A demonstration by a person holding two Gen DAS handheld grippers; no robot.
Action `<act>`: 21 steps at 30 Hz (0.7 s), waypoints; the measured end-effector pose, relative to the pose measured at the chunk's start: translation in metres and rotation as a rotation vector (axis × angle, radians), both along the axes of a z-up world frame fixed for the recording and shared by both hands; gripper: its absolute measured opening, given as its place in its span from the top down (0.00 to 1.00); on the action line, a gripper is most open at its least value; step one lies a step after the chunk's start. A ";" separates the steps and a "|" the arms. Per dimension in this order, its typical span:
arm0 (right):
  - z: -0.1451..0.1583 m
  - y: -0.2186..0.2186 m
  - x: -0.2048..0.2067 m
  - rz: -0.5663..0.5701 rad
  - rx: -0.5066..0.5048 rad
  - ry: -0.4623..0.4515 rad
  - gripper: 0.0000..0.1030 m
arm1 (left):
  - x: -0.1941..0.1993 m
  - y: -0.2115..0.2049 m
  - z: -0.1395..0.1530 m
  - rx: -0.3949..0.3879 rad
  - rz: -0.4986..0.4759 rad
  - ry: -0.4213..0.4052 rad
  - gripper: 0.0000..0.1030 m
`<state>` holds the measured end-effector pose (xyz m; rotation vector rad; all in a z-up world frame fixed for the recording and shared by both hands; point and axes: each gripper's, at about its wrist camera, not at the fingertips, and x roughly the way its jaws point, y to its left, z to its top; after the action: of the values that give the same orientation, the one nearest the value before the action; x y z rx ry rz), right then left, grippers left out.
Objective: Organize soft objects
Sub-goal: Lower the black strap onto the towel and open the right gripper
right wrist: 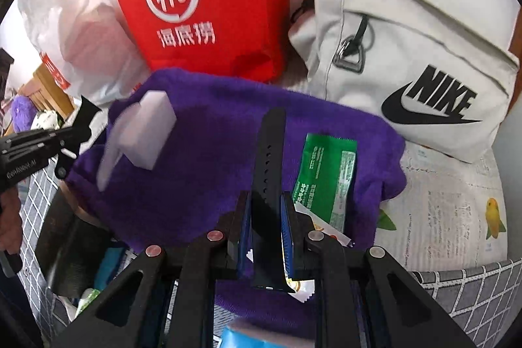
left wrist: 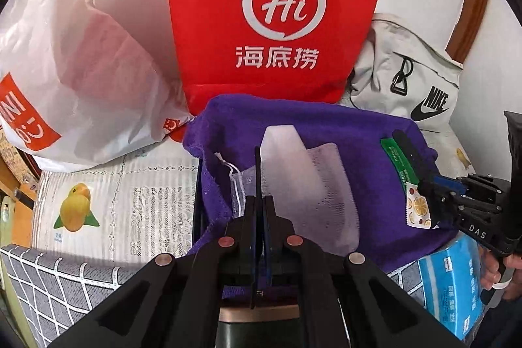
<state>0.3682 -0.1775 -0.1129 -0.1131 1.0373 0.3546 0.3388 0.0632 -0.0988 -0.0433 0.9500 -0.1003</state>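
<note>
A purple towel [left wrist: 326,152] [right wrist: 202,152] lies spread over a box. On it lie a white sponge block [left wrist: 293,158] [right wrist: 146,132], a white mesh pouch [left wrist: 326,185], a green sachet [right wrist: 326,175] [left wrist: 396,162] and a lemon-print sachet [left wrist: 419,207]. My left gripper [left wrist: 259,207] is shut on a thin black piece [left wrist: 257,172] just left of the sponge. My right gripper [right wrist: 266,207] is shut on a black watch strap [right wrist: 270,158], which also shows in the left wrist view [left wrist: 407,149], held above the towel.
A red Haidilao bag [left wrist: 277,12] [right wrist: 202,5] stands behind the towel, a white plastic bag [left wrist: 81,61] to its left, a white Nike bag [right wrist: 407,61] [left wrist: 407,77] to its right. A blue tissue pack [left wrist: 453,282] lies front right. A lemon-print cloth [left wrist: 107,201] covers the surface.
</note>
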 end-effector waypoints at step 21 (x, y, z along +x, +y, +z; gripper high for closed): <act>-0.020 0.001 0.010 0.029 -0.024 0.102 0.56 | 0.024 -0.002 -0.021 -0.005 0.015 0.059 0.96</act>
<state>0.3785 -0.1762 -0.1325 -0.1328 1.1415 0.3778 0.3630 0.0608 -0.1199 -0.0586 1.0080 -0.0880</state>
